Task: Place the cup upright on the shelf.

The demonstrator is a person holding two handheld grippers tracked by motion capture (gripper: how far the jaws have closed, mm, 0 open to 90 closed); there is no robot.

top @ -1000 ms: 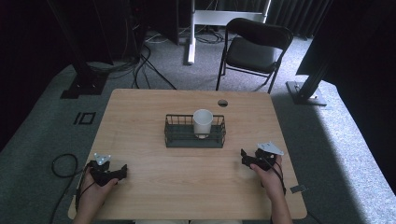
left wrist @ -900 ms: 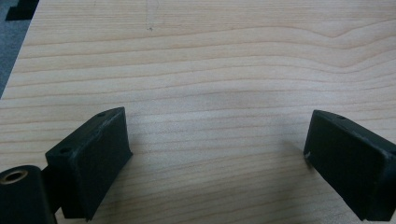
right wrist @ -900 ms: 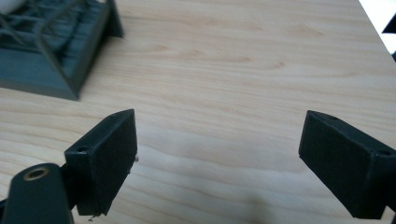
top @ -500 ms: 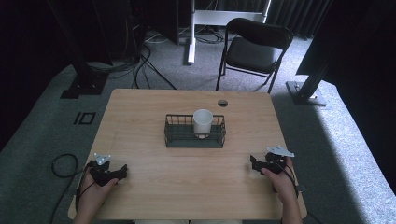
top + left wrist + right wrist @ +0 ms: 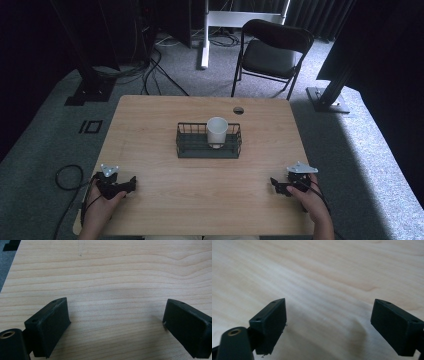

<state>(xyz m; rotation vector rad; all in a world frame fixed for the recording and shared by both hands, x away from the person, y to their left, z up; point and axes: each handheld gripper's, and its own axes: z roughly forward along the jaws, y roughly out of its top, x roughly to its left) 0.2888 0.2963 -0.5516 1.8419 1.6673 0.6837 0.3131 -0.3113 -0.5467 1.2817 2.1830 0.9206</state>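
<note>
My left tongs rest low on the counter near its front-left corner, my hand wrapped behind them and my forearm coming in over the front edge. They point across the counter toward the right side. In the left gripper view the two black jaws stand wide apart with bare wood grain between them, so they hold nothing.

My right tongs sit near the front-right corner, pointing back toward the left side, with my right hand gripping from behind and the grey plate on top. In the right gripper view those jaws are also spread wide, with plain counter between them and nothing gripped.

The white cup stands upright inside the dark wire basket, which sits at the middle of the counter, a little toward the far edge. The cup is at the centre of the basket, its open mouth facing up and its rim rising above the basket's top wire. Both tongs are well apart from it.
</note>
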